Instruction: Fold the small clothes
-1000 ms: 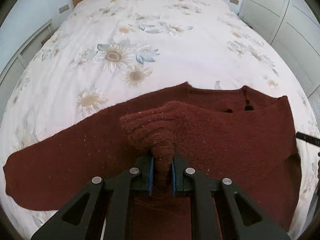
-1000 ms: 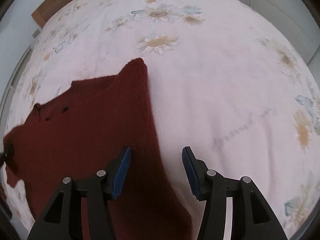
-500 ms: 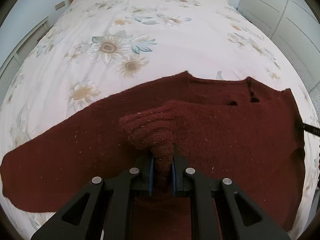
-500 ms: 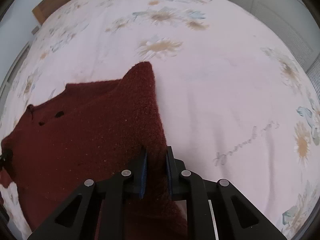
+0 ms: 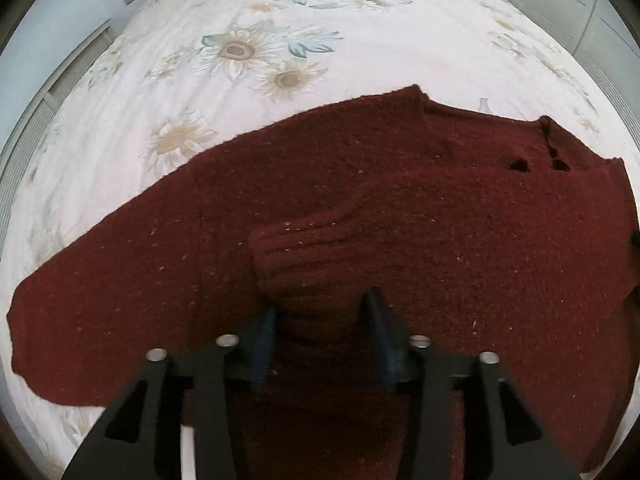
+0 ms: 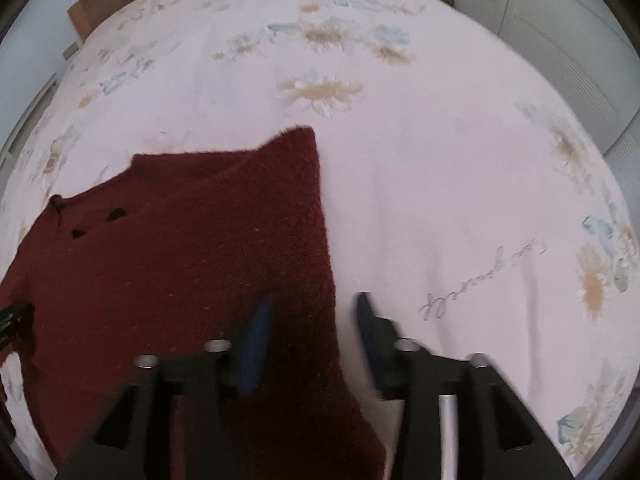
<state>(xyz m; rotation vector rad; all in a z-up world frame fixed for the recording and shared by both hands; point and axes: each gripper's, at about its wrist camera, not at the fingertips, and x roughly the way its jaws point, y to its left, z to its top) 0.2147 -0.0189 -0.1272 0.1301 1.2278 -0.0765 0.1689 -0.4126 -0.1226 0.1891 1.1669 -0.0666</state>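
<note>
Dark red sweater (image 5: 400, 200) flat on the flowered bed (image 5: 360, 40), left gripper (image 5: 322, 332) jaws just opened, ribbed cuff (image 5: 304, 248) loose between them, right gripper (image 6: 310, 328) jaws just opened astride the sweater's side edge, not clamping.

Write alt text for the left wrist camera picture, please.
A dark red knitted sweater lies spread on a floral bedspread, one ribbed cuff folded onto its middle. The left claw stands open just over that cuff, having just let it go.
</note>
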